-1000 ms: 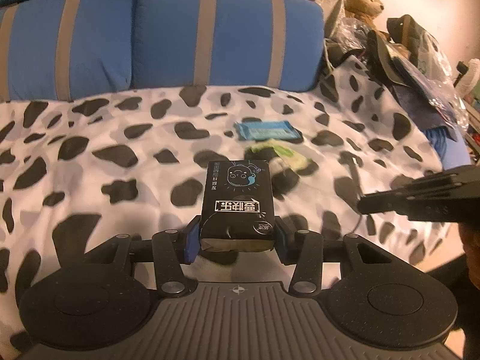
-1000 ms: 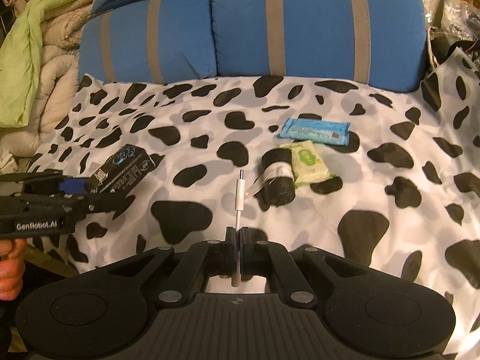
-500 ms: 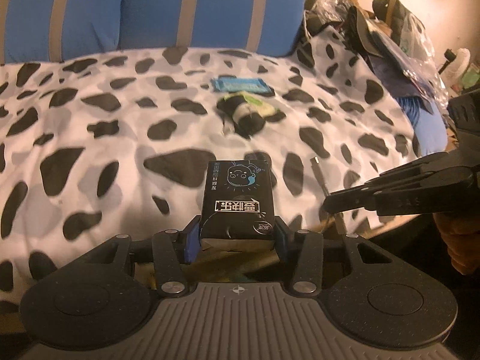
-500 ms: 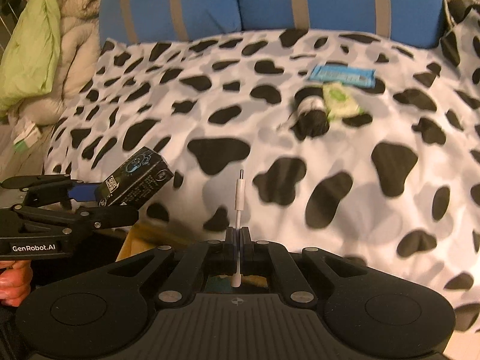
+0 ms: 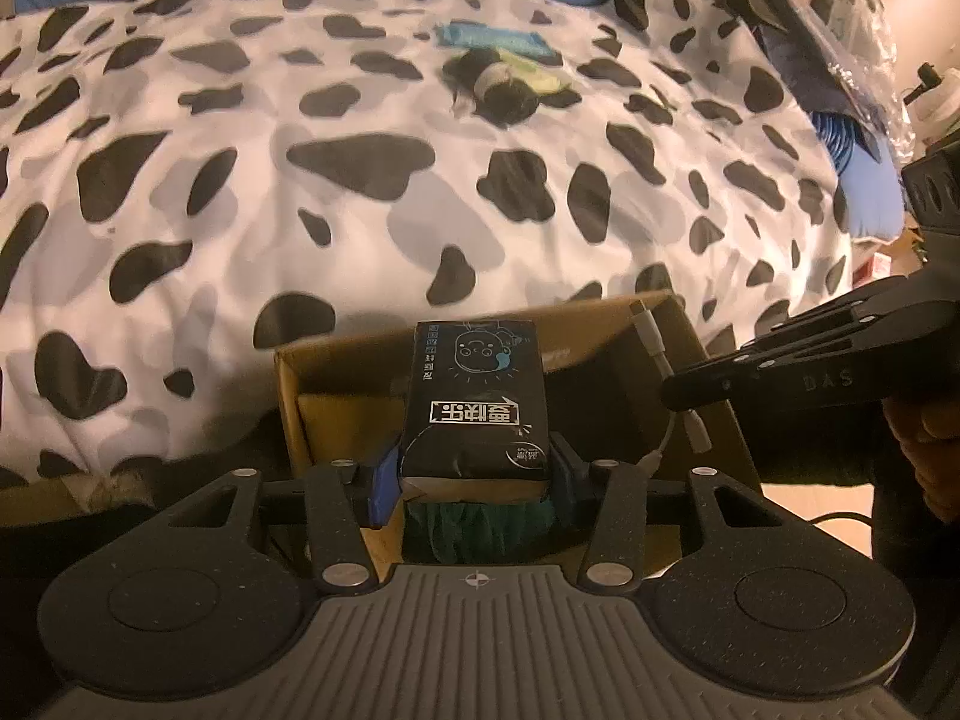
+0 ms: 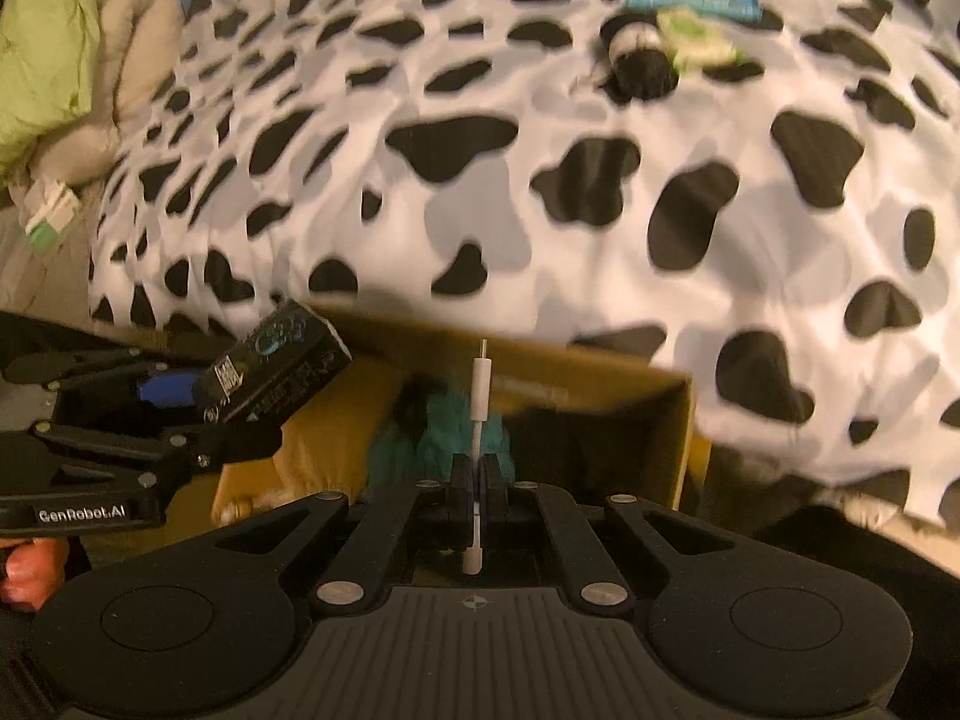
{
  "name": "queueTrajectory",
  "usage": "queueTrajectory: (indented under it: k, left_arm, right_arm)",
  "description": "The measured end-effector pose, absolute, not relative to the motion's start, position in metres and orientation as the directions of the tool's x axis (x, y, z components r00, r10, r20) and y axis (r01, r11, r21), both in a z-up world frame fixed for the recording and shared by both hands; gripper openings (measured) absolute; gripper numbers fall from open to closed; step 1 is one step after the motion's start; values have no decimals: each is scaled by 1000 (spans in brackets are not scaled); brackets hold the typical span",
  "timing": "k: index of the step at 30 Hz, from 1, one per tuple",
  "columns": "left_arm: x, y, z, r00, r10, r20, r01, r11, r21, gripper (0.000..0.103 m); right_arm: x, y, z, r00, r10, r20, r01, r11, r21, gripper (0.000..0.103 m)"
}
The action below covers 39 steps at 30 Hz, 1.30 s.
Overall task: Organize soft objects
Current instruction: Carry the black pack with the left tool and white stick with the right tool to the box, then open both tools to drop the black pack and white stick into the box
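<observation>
The left gripper (image 5: 477, 471) is clamping a black tissue pack (image 5: 477, 396) between its blue-padded fingers (image 5: 384, 480), holding it level over the open cardboard box (image 5: 714, 396) that is sitting against the near edge of the bed. In the right wrist view the same pack (image 6: 276, 369) is showing at the box's left end, tilted, above the box's left wall. The right gripper (image 6: 478, 492) is pinching a white cable adapter (image 6: 480, 396) with its jaws fully closed on the thin cord, the plug end pointing upward over the middle of the box (image 6: 600, 372). A teal fuzzy item (image 6: 432, 438) is lying inside the box, directly beneath both grippers. On the cow-print bedspread (image 5: 360, 180), toward its far edge, a black roll with a pale band (image 5: 495, 87) is lying touching a green wipes pack (image 5: 540, 75), with a blue wipes pack (image 5: 492, 39) just behind them; all three are well apart from the box. The right wrist view is blurring slightly.
</observation>
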<state>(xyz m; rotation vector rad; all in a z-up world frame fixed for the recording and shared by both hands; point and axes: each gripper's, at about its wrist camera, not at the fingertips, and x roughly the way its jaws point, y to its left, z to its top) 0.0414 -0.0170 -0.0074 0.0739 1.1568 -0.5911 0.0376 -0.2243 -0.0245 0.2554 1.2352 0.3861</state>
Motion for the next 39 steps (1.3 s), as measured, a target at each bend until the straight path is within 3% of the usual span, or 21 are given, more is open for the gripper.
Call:
queueTrajectory:
  k: [9, 11, 13, 14, 18, 20, 39]
  left_arm:
    - [42, -21, -26, 176, -320, -931, 450, 867, -213, 48]
    - [44, -21, -31, 157, -302, -940, 442, 873, -206, 50]
    - [44, -21, -33, 151, -289, -945, 438, 877, -198, 71]
    - [44, -21, -32, 154, -288, -945, 439, 877, -196, 72]
    - [44, -21, -31, 158, -289, -944, 433, 880, -197, 73]
    - [44, -21, -31, 159, -286, -945, 431, 881, -195, 73]
    - [50, -22, -29, 189, -264, -946, 403, 899, -170, 73]
  right_arm:
    - [41, -222, -51, 110, 317, -942, -113, 945, 306, 6]
    - [41, -222, -51, 109, 297, -949, -114, 952, 285, 19]
    - [41, -224, -48, 127, 295, -947, -110, 953, 282, 59]
    - [41, -225, -46, 140, 296, -945, -110, 953, 282, 71]
    - [46, -228, -42, 175, 307, -935, -99, 951, 294, 94]
    - [47, -228, -41, 186, 303, -935, -98, 952, 289, 99]
    - [47, -220, -37, 248, 179, -952, -152, 978, 144, 103]
